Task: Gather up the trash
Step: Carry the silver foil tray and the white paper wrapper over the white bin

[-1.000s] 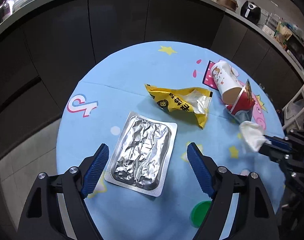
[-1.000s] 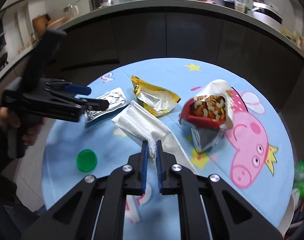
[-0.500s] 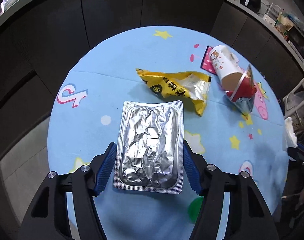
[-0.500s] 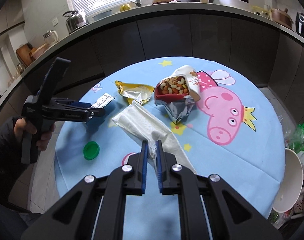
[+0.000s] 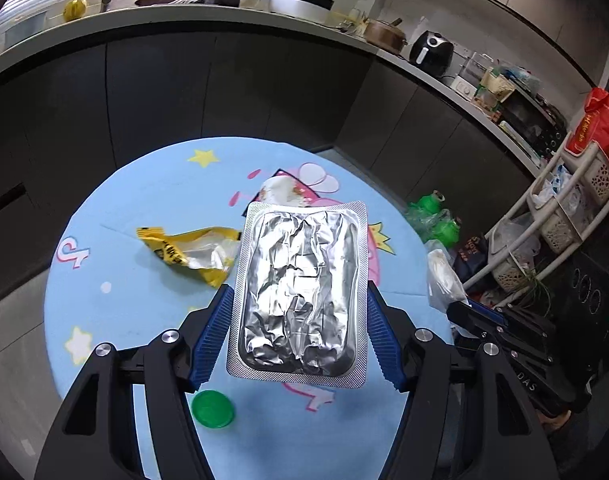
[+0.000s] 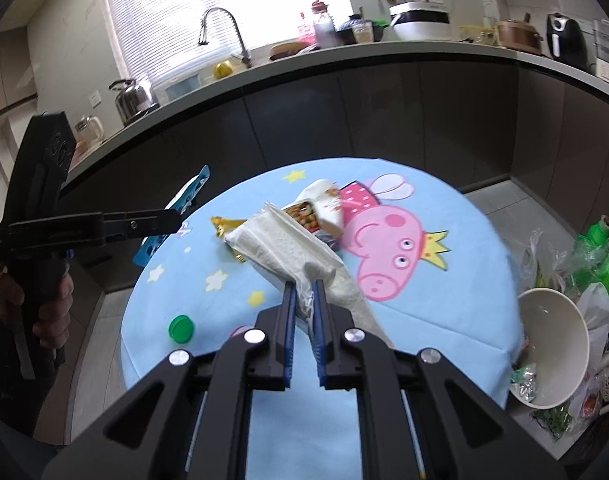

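Two pieces of trash are in hand and lifted off the round blue counter point(image 5: 116, 308), but neither is yet disposed of. The left hand-held gripper point(image 5: 298, 322) is clamped by its edges on the silver foil pouch point(image 5: 300, 292), held flat above the counter. The right hand-held gripper point(image 6: 302, 308) is closed on a crumpled white tissue point(image 6: 284, 248), which hangs over the counter's near part.

Left to collect, judging by the counter: a yellow snack wrapper point(image 5: 192, 250), a green bottle cap point(image 5: 212, 403) near the front edge, and an open snack cup point(image 6: 318, 212) with nuts showing, lying on its side close to the wrapper.

To the right of the counter, on the floor, sit a white bowl point(image 6: 552, 344) and a heap of plastic bags with green bottles point(image 6: 600, 256); this is probably the drop-off, though no bin is plainly visible. The two held pieces are apart from each other. A wire rack point(image 5: 564, 216) stands beyond the heap, crowding that side.
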`<state>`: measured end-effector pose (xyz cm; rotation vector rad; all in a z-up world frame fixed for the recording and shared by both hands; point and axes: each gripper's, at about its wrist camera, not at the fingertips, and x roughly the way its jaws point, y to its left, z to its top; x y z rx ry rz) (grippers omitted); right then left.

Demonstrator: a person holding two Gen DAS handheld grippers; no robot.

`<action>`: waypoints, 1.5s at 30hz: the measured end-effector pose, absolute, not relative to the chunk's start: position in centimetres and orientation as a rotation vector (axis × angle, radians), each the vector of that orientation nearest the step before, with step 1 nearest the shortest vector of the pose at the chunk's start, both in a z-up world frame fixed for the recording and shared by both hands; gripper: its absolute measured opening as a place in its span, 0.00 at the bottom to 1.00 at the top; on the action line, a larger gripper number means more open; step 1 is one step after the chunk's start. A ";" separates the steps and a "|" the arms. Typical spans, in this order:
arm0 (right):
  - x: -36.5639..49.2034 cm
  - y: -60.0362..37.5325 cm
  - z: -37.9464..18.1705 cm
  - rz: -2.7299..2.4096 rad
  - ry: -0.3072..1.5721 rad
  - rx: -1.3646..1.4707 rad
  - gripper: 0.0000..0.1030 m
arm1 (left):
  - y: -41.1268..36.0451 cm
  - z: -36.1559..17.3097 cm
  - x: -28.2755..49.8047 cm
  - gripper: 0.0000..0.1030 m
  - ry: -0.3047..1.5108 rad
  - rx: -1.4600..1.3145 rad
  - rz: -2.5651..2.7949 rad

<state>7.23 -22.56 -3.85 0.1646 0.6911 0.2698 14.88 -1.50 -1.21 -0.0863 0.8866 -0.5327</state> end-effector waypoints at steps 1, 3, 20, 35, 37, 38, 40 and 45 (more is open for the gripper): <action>6.9 -23.1 -3.7 0.257 0.682 0.171 0.10 | -2.4 -0.9 14.6 0.59 0.883 -0.081 -0.551; 6.3 -24.7 -3.4 0.219 0.667 0.191 0.10 | -4.3 -0.8 14.0 0.60 0.878 -0.072 -0.584; 2.9 -35.5 -5.1 -0.013 0.610 0.330 0.10 | -18.0 -0.5 13.2 0.60 0.884 0.055 -0.788; 1.6 -44.5 -10.2 -0.158 0.639 0.469 0.10 | -30.0 -3.1 14.4 0.60 0.940 0.141 -0.925; 1.7 -45.2 -11.0 -0.168 0.648 0.486 0.10 | -31.4 -3.7 14.8 0.60 0.954 0.148 -0.943; 1.8 -45.6 -11.6 -0.175 0.654 0.495 0.10 | -32.3 -4.2 15.0 0.60 0.963 0.152 -0.951; 2.0 -46.4 -12.5 -0.196 0.666 0.502 0.11 | -33.6 -5.1 15.4 0.60 0.982 0.157 -0.958; 2.3 -48.3 -14.5 -0.242 0.690 0.516 0.12 | -36.8 -8.2 16.5 0.60 1.040 0.168 -0.969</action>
